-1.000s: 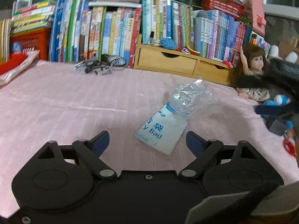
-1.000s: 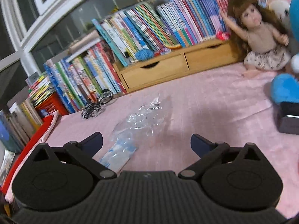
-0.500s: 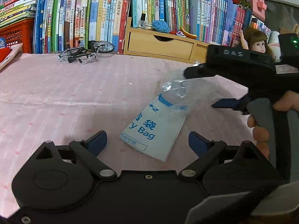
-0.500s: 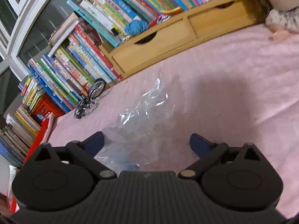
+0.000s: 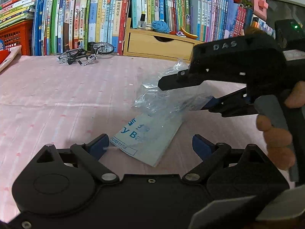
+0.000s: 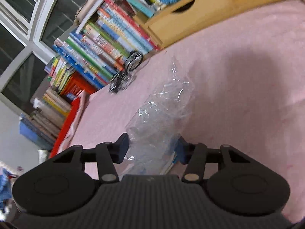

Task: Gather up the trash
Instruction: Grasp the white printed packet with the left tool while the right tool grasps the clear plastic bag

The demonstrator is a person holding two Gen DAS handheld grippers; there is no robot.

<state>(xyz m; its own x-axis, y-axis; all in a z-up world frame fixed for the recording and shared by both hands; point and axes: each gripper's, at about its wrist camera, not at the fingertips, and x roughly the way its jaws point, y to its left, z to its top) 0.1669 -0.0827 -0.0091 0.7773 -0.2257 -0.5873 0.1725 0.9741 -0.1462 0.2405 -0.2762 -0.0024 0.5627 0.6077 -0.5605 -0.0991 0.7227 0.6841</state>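
Bag (image 5: 152,131) of clear plastic with a blue-and-white printed panel is lying on the pink cloth (image 5: 57,99), crumpled at its far end. Right gripper (image 6: 152,147) is closing its jaws with the clear part of the bag between them; whether the pads are pressing on it yet is hard to tell through the film. Left gripper (image 5: 150,145) is standing wide open, nothing held, the bag's printed end lying between its fingers. A toy bicycle (image 5: 85,54) is lying near the books (image 5: 95,19).
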